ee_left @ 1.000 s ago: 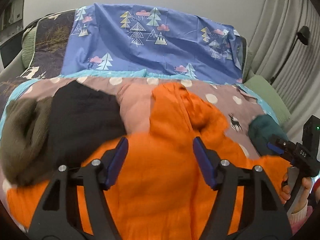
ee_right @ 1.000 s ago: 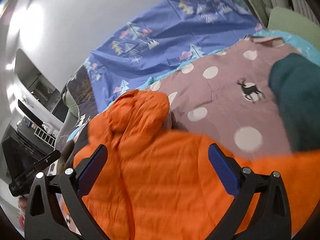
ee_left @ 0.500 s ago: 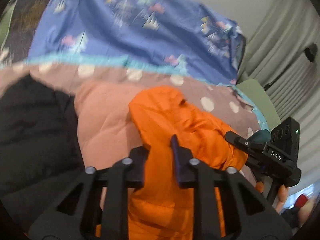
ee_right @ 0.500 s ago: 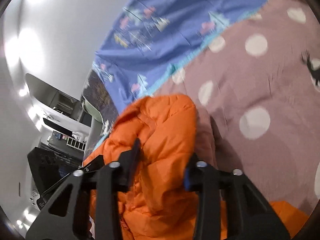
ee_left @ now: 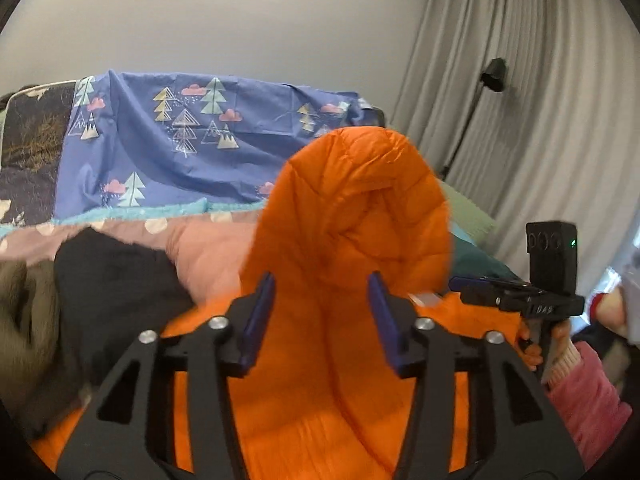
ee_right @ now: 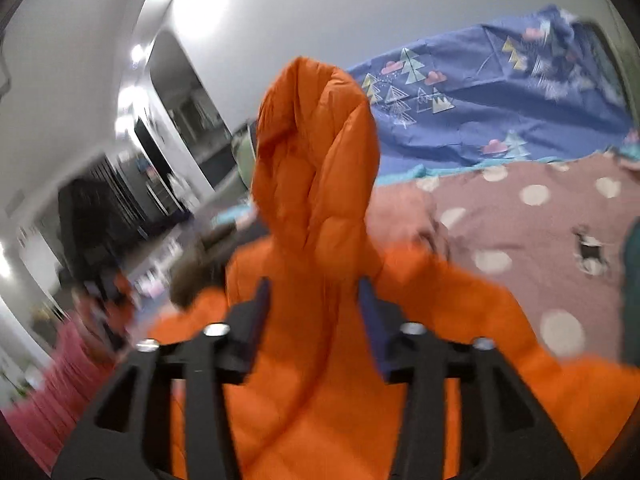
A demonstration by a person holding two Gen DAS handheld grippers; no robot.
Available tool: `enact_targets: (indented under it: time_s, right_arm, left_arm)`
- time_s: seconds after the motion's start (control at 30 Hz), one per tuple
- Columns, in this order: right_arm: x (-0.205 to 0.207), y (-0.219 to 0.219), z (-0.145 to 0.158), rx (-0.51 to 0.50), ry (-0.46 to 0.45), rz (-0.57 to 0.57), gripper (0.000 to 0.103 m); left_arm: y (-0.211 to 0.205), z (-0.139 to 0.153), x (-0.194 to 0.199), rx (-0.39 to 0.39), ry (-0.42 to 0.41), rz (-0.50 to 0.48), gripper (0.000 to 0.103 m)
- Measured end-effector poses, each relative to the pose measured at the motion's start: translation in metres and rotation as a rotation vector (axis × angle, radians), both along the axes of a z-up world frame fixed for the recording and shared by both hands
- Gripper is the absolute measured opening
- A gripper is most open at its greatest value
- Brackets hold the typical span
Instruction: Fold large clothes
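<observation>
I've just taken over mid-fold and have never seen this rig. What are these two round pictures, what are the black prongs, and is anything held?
There is no robot arm. A person holds a pair of handheld tongs in each hand, and each pair carries a fisheye camera that looks along its two fingers. One picture is from the left tongs, the other from the right tongs. The black prongs with blue pads are the fingers.

An orange jacket rises hood-up between both pairs. The jaws stand apart, so nothing looks pinched. It is on a bed with a dotted cover, along with a black garment, a pink garment and a teal garment. A blue tree-print sheet lies behind.
</observation>
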State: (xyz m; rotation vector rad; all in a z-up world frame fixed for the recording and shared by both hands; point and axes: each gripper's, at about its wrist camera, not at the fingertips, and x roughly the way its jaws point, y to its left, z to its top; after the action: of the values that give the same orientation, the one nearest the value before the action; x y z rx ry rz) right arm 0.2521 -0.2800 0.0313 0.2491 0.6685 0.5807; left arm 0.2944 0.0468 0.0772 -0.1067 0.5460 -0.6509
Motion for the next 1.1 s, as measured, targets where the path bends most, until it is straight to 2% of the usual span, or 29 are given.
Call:
enact_targets:
  time_s: [0.1, 0.17, 0.27, 0.43, 0.5, 0.57, 0.63, 0.7, 0.77, 0.83, 0.9, 0.97, 1.0, 1.07, 1.1]
  right_arm:
    - [-0.040, 0.002, -0.014, -0.109, -0.018, 0.005, 0.058]
    - [-0.046, -0.001, -0.023, -0.139, -0.009, -0.021, 0.058]
    - [-0.035, -0.012, -0.032, -0.082, 0.044, -0.075, 0.058]
    - [-0.026, -0.033, -0.025, 0.018, 0.023, -0.219, 0.058]
    - [-0.014, -0.025, -0.035, 0.029, 0.042, -0.245, 0.058]
    - [0.003, 0.000, -0.055, 0.042, 0.098, -0.222, 0.058]
    - [0.017, 0.028, -0.072, 0.035, 0.146, -0.200, 0.054]
    - [0.031, 0.058, -0.098, 0.010, 0.218, -0.185, 0.052]
    - [0.047, 0.080, -0.130, -0.073, 0.301, -0.210, 0.052]
    - [0.050, 0.090, -0.148, -0.143, 0.322, -0.229, 0.052]
    - [0.045, 0.096, -0.146, -0.197, 0.292, -0.218, 0.052]
    - [0.038, 0.098, -0.136, -0.239, 0.290, -0.211, 0.052]
    - [0.031, 0.098, -0.127, -0.257, 0.279, -0.212, 0.052]
    - [0.019, 0.099, -0.111, -0.261, 0.239, -0.211, 0.052]
    - [0.012, 0.100, -0.100, -0.260, 0.207, -0.208, 0.053]
  left_arm:
    - [0.008, -0.013, -0.031, 0.027, -0.007, -0.005, 0.052]
    - [0.009, -0.020, -0.039, 0.067, -0.015, 0.023, 0.054]
    - [0.011, -0.031, -0.027, 0.045, 0.044, 0.062, 0.054]
    - [0.004, -0.038, -0.022, 0.029, 0.058, 0.083, 0.054]
    - [-0.007, -0.046, -0.020, 0.025, 0.072, 0.073, 0.054]
    - [-0.024, -0.062, -0.010, 0.028, 0.108, 0.050, 0.054]
    - [-0.049, -0.087, 0.001, 0.065, 0.142, 0.033, 0.053]
    - [-0.072, -0.118, 0.017, 0.146, 0.166, 0.038, 0.049]
    - [-0.085, -0.144, 0.032, 0.231, 0.203, 0.071, 0.045]
    - [-0.087, -0.173, 0.048, 0.287, 0.260, 0.114, 0.043]
    - [-0.080, -0.187, 0.053, 0.269, 0.303, 0.116, 0.042]
    - [-0.067, -0.181, 0.042, 0.235, 0.296, 0.109, 0.040]
    - [-0.062, -0.177, 0.036, 0.227, 0.290, 0.107, 0.042]
    - [-0.037, -0.161, 0.011, 0.182, 0.269, 0.114, 0.068]
    - [-0.017, -0.152, -0.008, 0.153, 0.242, 0.137, 0.073]
